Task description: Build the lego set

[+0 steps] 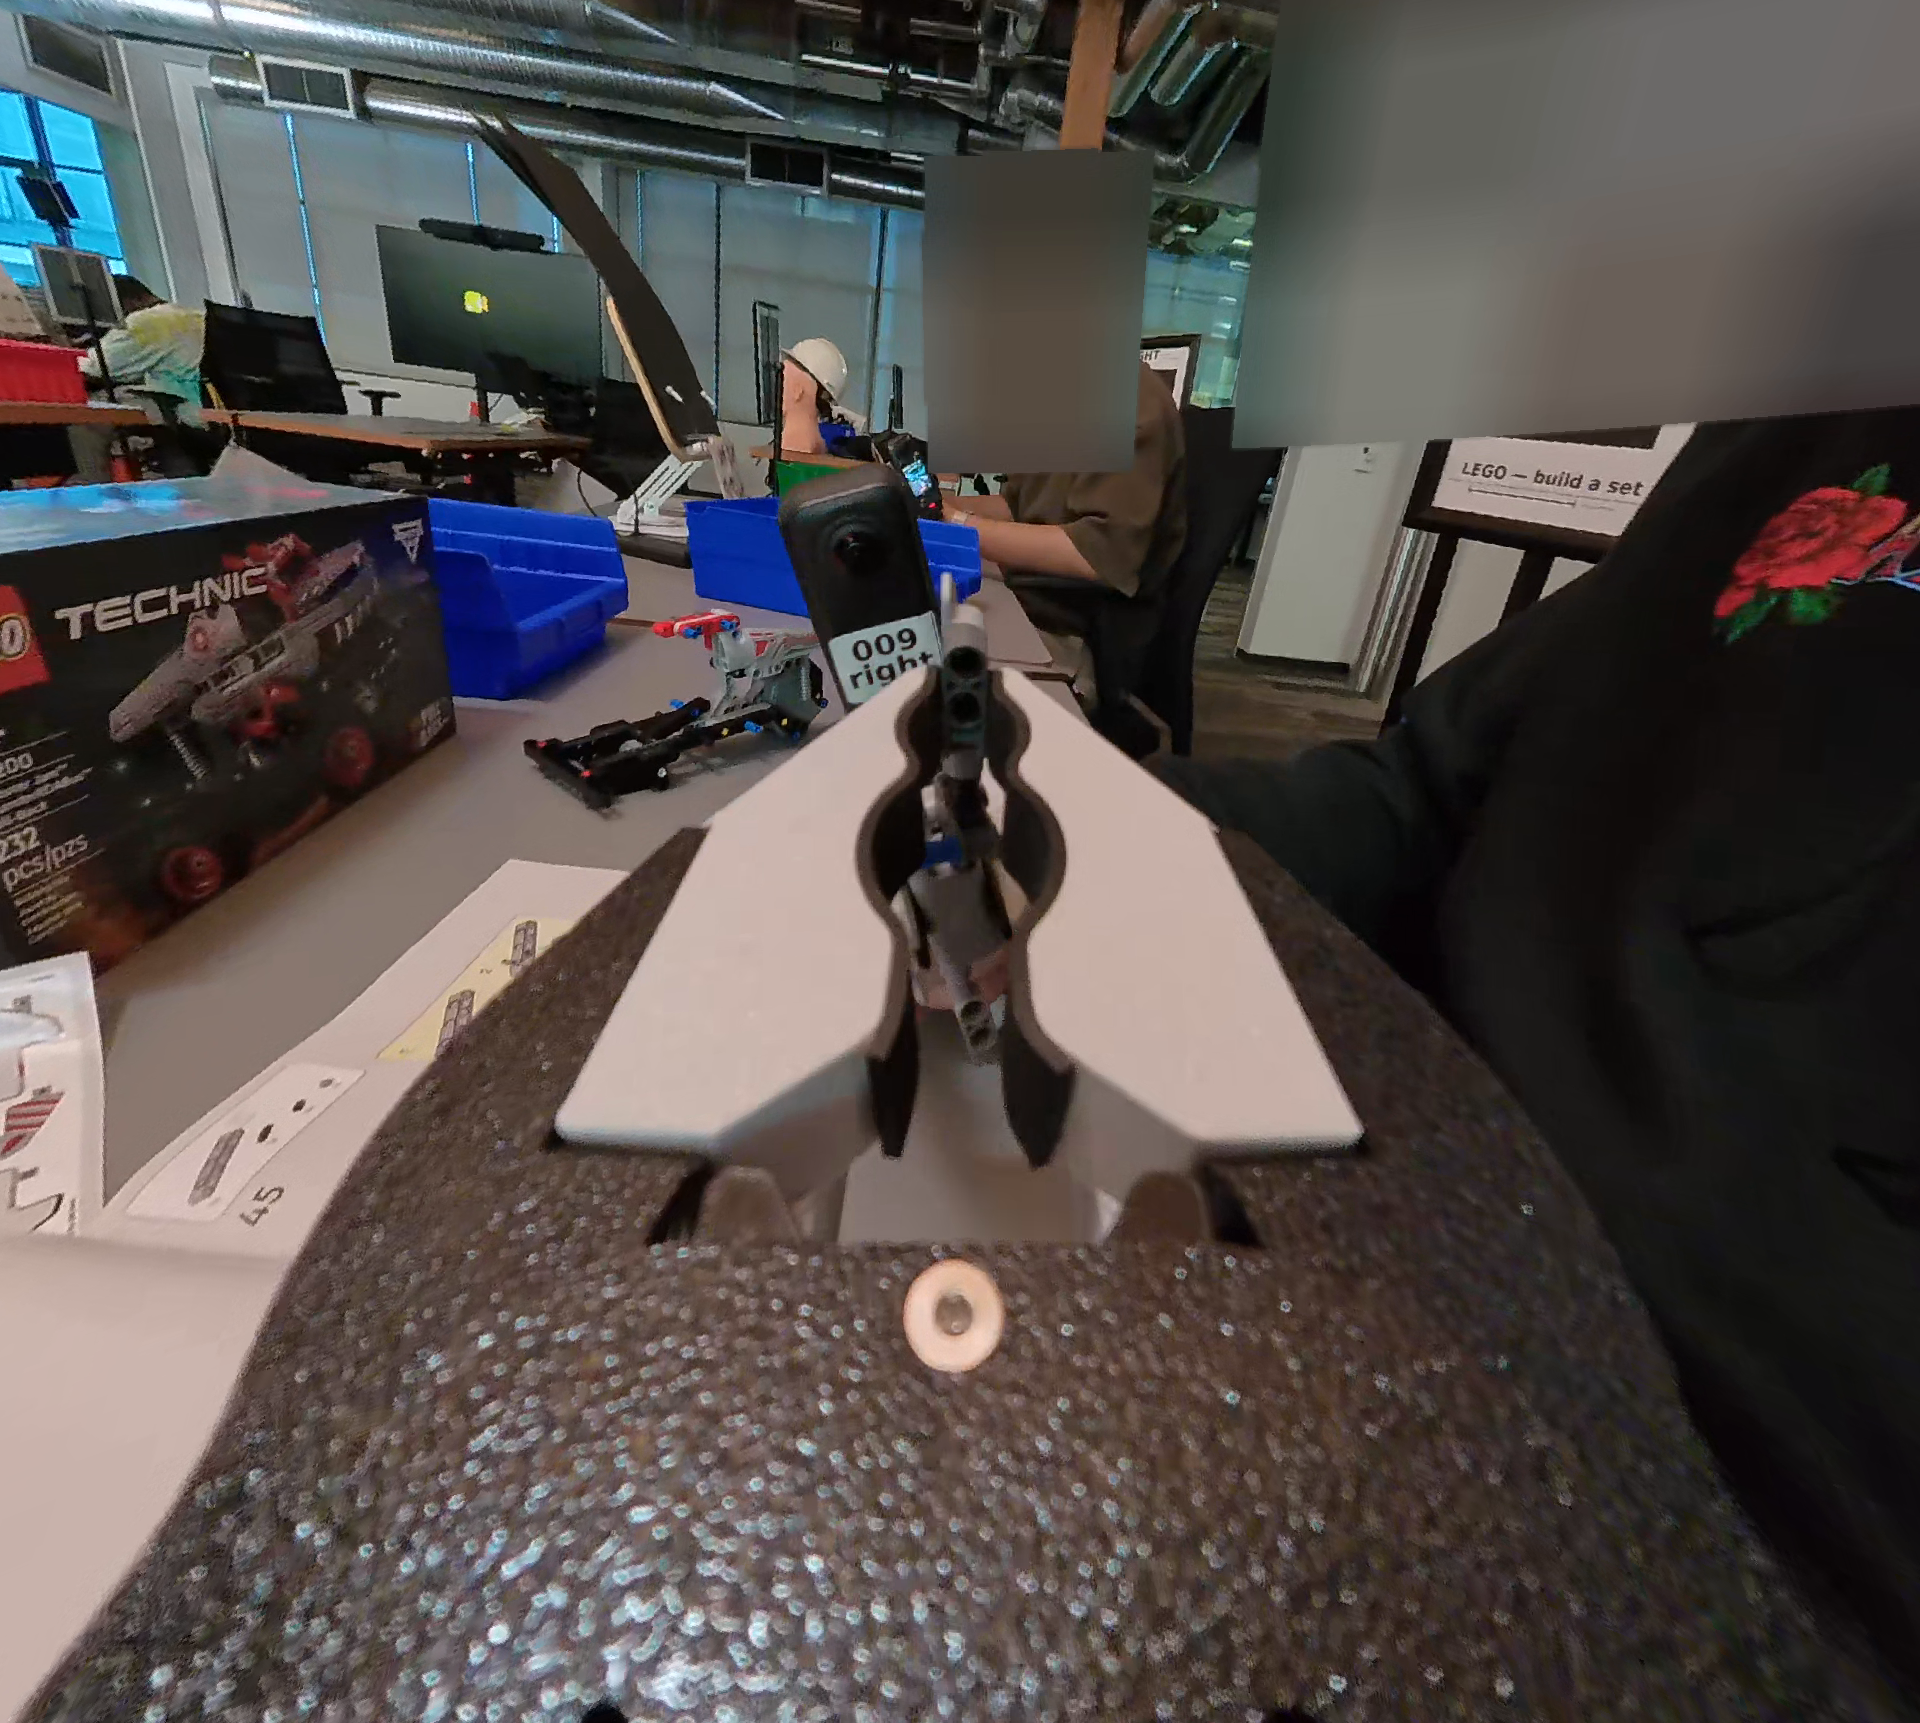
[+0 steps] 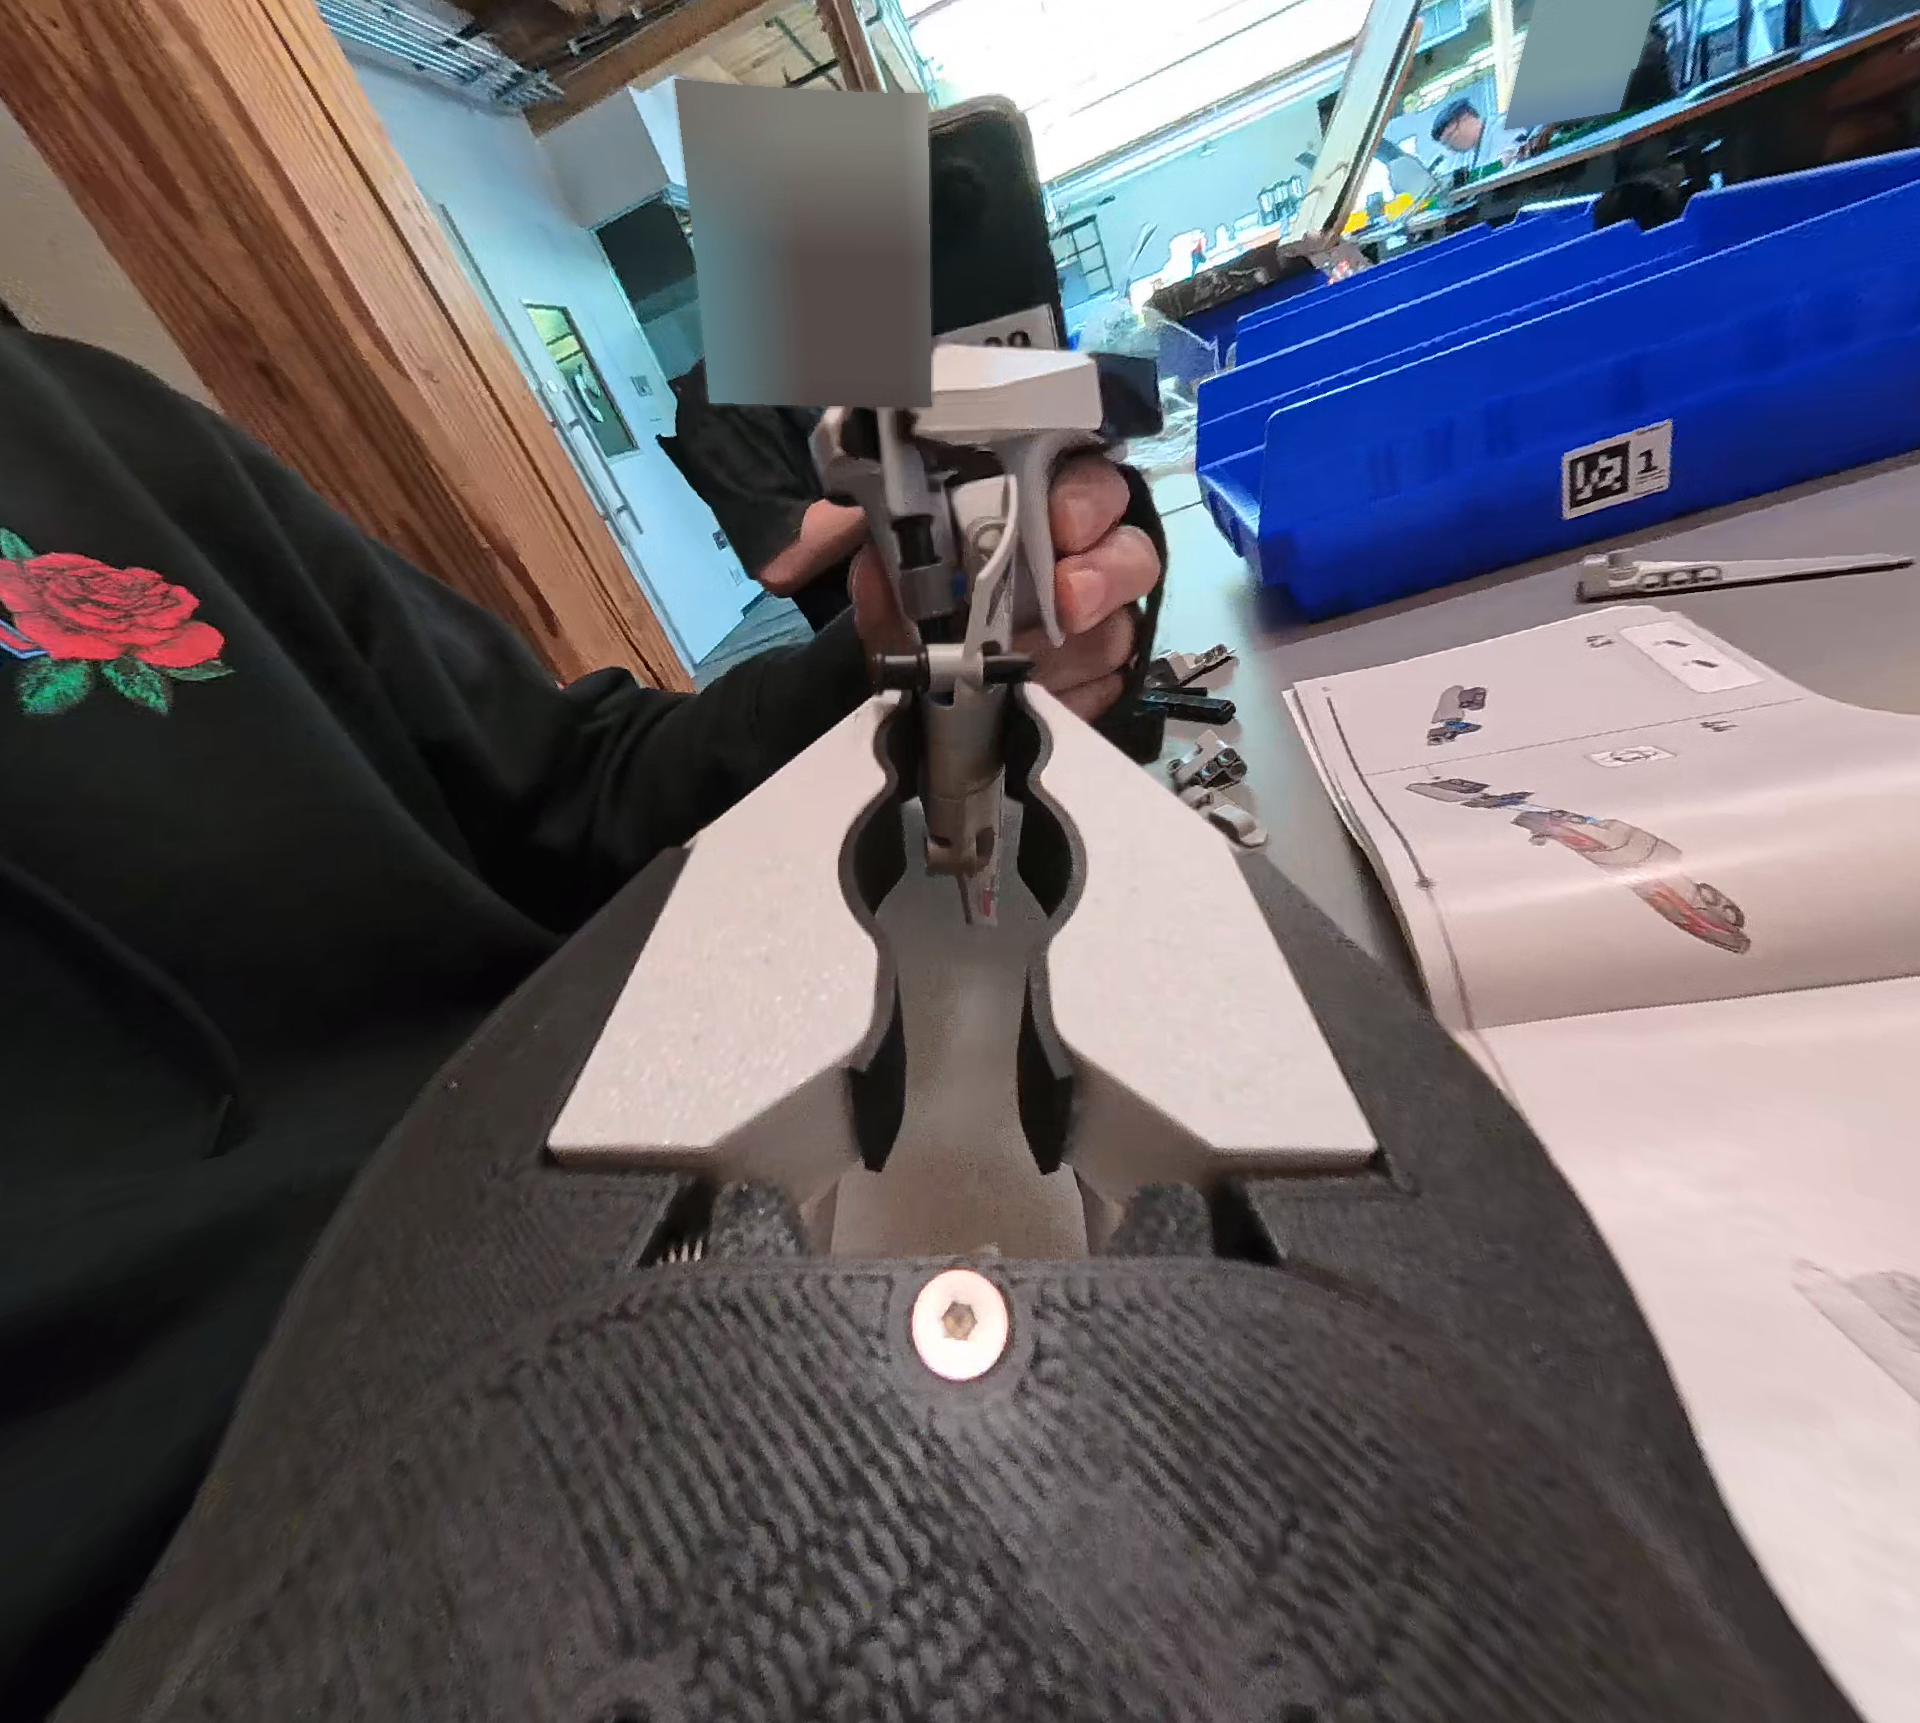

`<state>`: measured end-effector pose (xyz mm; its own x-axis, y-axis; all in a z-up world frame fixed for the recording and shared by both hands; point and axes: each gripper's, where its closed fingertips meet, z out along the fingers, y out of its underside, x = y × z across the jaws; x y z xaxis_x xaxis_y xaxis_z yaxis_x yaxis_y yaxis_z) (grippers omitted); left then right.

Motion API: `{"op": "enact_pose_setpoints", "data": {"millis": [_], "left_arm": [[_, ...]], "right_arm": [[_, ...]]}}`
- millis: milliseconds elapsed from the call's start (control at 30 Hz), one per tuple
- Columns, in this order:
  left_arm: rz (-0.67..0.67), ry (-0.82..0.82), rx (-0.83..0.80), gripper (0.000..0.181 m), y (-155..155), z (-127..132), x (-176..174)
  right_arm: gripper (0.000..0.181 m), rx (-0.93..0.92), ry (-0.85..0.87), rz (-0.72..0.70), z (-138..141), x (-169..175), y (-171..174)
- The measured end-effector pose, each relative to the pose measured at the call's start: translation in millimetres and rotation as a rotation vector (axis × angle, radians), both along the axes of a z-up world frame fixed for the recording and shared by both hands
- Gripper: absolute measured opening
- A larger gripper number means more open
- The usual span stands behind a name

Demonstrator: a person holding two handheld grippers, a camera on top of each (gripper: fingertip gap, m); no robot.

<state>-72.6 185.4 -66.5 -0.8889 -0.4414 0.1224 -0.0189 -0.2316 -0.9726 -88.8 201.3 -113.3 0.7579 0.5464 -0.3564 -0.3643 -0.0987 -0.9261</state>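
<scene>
Both my claws, left claw [image 1: 961,728] and right claw [image 2: 961,717], pinch one grey subassembly [image 2: 961,780]; uneven pressure risks popping its black pin [image 2: 902,663].

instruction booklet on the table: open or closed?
Open. The instruction booklet lies spread flat on the grey table, printed build-step pages facing up, beside the blue bins.

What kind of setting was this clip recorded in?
Probably a shared open-plan workshop or lab in a converted industrial building. Exposed metal ducts and timber beams run overhead, other people sit at desks with a large monitor, and blue parts bins line the grey table.
</scene>
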Motion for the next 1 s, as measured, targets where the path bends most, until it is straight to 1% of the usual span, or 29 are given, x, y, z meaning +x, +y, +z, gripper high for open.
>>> {"op": "enact_pose_setpoints", "data": {"millis": [67, 167, 200, 300, 400, 500, 567, 700, 800, 933, 1000], "left_arm": [[-0.01, 0.0, 0.0, 0.006, -0.7, 0.6, -0.8], [0.017, -0.034, 0.048, 0.005, -0.1, -0.1, 0.7], [0.01, -0.027, 0.059, 0.005, -2.1, -1.4, 0.8], [0.011, -0.003, 0.07, 0.005, -2.3, -4.0, 2.1], [0.049, 0.034, 0.111, 0.005, 2.0, -7.1, 5.7], [0.132, 0.038, 0.166, 0.006, 4.8, -9.3, 12.2], [0.173, 0.039, 0.171, 0.006, 4.9, -9.0, 16.3], [0.209, 0.053, 0.184, 0.007, 5.0, -9.8, 20.7], [0.194, 0.069, 0.19, 0.005, 3.2, -9.5, 19.0], [0.121, 0.101, 0.172, 0.005, 3.0, -11.5, 13.2], [0.093, 0.159, 0.16, 0.005, 4.3, -14.2, 12.5]], "right_arm": [[0.015, 0.002, 0.009, 0.003, 0.5, 0.1, -0.3], [0.014, -0.018, 0.038, 0.026, -0.9, -0.6, -0.1], [0.014, -0.026, 0.043, 0.047, -1.6, -3.2, -0.2], [0.015, -0.032, 0.035, 0.034, -2.7, -2.7, 1.0], [0.015, -0.04, 0.047, 0.012, -3.2, 1.1, 2.6], [0.015, -0.057, 0.067, -0.019, -4.8, 6.9, 5.5], [0.015, -0.053, 0.09, -0.026, -3.8, 10.4, 5.3], [0.015, -0.063, 0.095, -0.034, -5.0, 11.7, 6.3], [0.015, -0.066, 0.093, -0.031, -5.3, 10.9, 6.6], [0.015, -0.069, 0.075, -0.018, -5.9, 7.5, 6.5], [0.015, -0.084, 0.043, -0.009, -8.7, 2.7, 8.0]]}}
